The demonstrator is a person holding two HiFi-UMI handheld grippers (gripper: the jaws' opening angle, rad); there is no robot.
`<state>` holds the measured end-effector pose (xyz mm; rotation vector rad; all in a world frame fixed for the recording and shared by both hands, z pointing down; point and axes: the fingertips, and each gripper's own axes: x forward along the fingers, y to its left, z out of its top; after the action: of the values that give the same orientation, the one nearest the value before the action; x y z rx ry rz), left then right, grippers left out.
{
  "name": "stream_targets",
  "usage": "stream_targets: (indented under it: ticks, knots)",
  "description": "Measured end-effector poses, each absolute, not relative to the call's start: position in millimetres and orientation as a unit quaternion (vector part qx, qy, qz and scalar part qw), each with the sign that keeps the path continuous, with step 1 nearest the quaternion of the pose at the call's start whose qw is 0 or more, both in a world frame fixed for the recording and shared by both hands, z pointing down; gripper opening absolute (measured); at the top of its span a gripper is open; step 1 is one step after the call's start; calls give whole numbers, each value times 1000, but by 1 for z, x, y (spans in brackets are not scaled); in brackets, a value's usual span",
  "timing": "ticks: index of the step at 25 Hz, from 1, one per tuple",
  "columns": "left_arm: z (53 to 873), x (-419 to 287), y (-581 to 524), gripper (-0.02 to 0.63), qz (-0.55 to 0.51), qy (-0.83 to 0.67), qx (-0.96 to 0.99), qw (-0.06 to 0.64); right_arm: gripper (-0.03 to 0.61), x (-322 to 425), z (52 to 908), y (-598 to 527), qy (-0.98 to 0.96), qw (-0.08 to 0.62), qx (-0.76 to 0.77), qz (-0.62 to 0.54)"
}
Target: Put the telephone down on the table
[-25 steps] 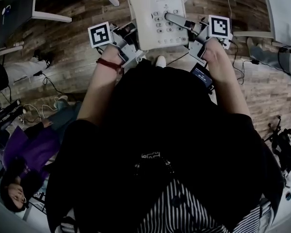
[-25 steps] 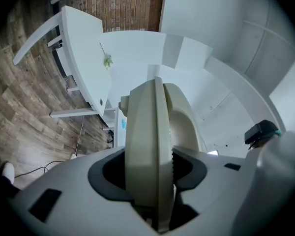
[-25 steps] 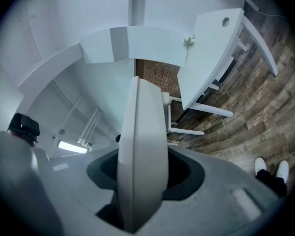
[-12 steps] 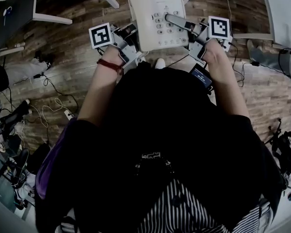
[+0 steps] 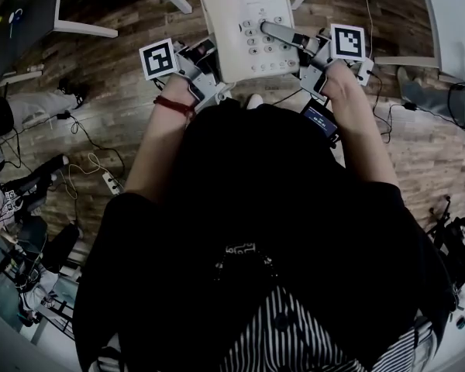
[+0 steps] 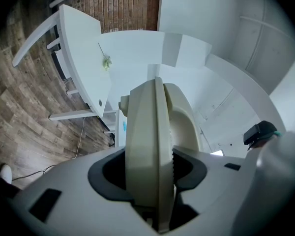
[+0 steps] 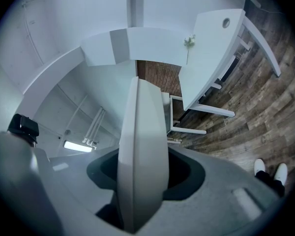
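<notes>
A white desk telephone (image 5: 244,22) with a grey keypad hangs above the wooden floor at the top centre of the head view. My left gripper (image 5: 217,82) clamps its near left edge, and the cream casing (image 6: 150,141) fills the gap between that gripper's jaws (image 6: 157,181). My right gripper (image 5: 285,43) holds the right side, one finger (image 5: 279,33) lying across the keypad. Seen edge-on, the telephone (image 7: 142,146) is pinched in the right gripper (image 7: 140,181). A white table (image 6: 83,58) stands ahead, with a small sprig on its top (image 7: 211,53).
Cables and a power strip (image 5: 108,183) lie on the plank floor (image 5: 124,107) to the left, and more cables run at the right (image 5: 418,103). Another white tabletop (image 5: 457,14) is at the top right. My shoes (image 7: 270,168) show below the telephone.
The floor has slid through the head view while both grippers carry the telephone a little forward. The person at the lower left has gone out of view.
</notes>
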<state>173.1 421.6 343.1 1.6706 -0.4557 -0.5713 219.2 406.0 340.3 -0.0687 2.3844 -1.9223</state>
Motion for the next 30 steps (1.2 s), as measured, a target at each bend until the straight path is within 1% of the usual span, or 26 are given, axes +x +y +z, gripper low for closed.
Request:
stream_targets:
  ticks: [10,25,30]
  knots:
    - [349,176,421,190,-244,-205,723,613,193,222,346,406,776,44,-11,-630]
    - [346,192,395,189,-228,-161,735,618,193,238,342,384,779,65,-51,-621]
    - [336,180,379,190,-229,-150,744,609,193,226,331,371,784,70,-55,-615]
